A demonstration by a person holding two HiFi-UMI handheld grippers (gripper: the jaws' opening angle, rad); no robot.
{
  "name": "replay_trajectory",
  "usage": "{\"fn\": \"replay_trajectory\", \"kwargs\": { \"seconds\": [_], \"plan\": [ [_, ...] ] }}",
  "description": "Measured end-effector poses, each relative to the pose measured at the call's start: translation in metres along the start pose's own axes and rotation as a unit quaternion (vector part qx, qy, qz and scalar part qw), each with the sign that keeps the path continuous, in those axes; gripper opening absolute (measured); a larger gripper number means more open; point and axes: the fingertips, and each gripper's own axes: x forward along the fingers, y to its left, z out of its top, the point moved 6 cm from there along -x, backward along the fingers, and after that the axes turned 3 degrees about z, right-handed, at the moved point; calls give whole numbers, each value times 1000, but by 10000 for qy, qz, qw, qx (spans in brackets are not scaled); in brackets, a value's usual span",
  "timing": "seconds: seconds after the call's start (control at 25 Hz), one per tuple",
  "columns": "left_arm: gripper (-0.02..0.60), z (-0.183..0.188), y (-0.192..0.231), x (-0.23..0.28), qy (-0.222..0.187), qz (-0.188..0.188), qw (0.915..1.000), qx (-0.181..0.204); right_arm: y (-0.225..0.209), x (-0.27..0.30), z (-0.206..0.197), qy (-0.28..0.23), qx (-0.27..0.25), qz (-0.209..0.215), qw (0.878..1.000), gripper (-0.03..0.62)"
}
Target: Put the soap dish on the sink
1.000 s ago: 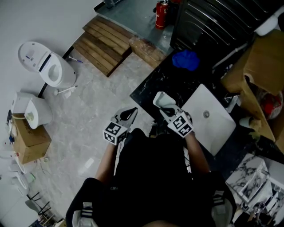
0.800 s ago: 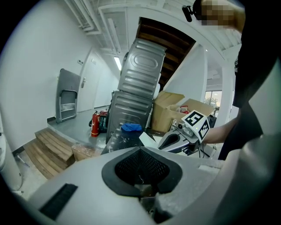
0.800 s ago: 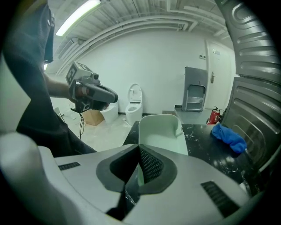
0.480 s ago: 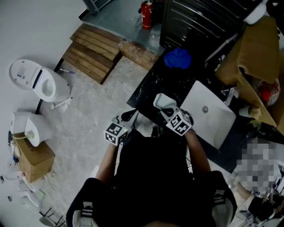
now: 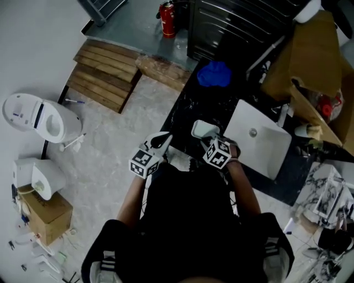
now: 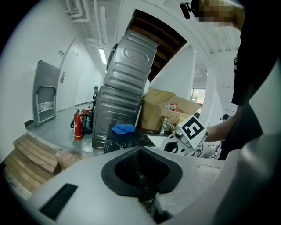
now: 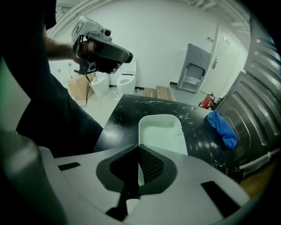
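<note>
My right gripper [image 5: 211, 139] is shut on the near edge of the white soap dish [image 5: 203, 130], holding it over the black marble counter [image 5: 191, 108], just left of the white sink [image 5: 260, 146]. In the right gripper view the soap dish [image 7: 160, 132] juts out beyond the right gripper [image 7: 137, 151], with the counter below it. My left gripper [image 5: 161, 140] hangs over the floor beside the counter's edge; in its own view the left gripper [image 6: 141, 151] is shut with nothing in it. That view also shows the right gripper's marker cube [image 6: 192, 130].
A blue cloth [image 5: 214, 74] lies at the counter's far end, near a grey ribbed metal unit [image 5: 238, 25]. Cardboard boxes [image 5: 310, 61] crowd behind the sink. On the floor are wooden pallets [image 5: 105, 74], a red fire extinguisher [image 5: 166, 11] and toilets [image 5: 38, 113].
The head view has swung, so the floor items slid down and left in the picture. The right gripper still holds the dish over the counter's near edge; the left gripper has barely moved.
</note>
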Motion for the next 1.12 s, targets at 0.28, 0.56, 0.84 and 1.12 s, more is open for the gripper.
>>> {"fn": "replay_trajectory", "kwargs": {
  "seconds": [0.28, 0.56, 0.84, 1.12],
  "plan": [
    [0, -2, 1, 5, 39, -116, 9999, 11, -5, 10, -5, 421, -81, -119, 9990, -3],
    [0, -2, 1, 6, -1, -72, 10000, -20, -5, 13, -6, 478, -169, -121, 9986, -2],
    [0, -6, 1, 4, -7, -10, 10000, -56, -4, 18, -8, 578, -271, -87, 9979, -2],
    [0, -4, 0, 3, -73, 35, 9999, -75, -5, 19, -8, 549, -334, -99, 9979, 2]
  ]
}}
